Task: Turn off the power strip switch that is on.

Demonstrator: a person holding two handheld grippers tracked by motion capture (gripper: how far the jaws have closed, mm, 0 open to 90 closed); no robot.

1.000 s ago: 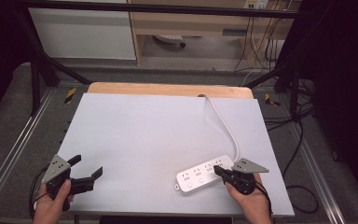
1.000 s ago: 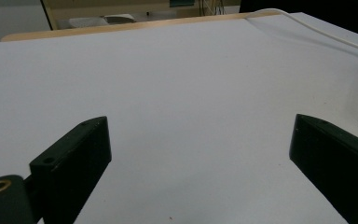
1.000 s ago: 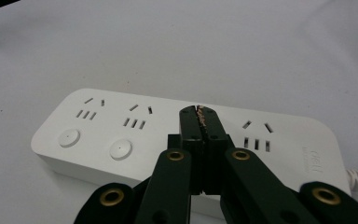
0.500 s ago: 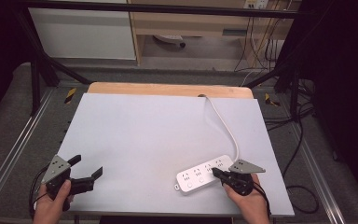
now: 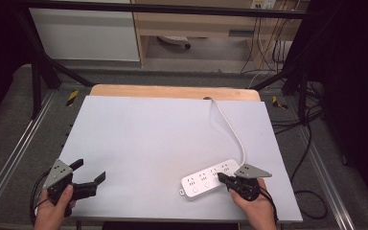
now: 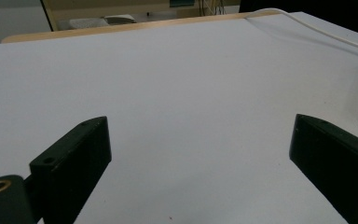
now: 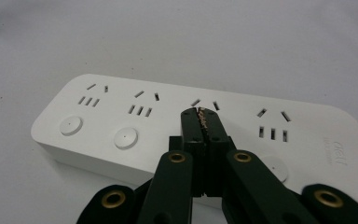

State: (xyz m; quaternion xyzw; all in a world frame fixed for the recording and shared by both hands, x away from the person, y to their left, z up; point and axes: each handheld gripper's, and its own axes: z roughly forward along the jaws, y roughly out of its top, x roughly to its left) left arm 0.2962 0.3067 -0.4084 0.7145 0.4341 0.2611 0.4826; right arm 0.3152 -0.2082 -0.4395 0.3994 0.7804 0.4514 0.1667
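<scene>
The right gripper [image 7: 200, 112], jaws pressed together, hovers over the smooth white plastic power strip [image 5: 210, 178], while the left gripper [image 5: 90, 172] stands spread wide above the matte table [image 5: 163, 134].

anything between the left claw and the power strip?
No. In the high view, only bare white tabletop lies between the open left claw and the power strip. The left gripper view shows the same bare surface ahead.
</scene>
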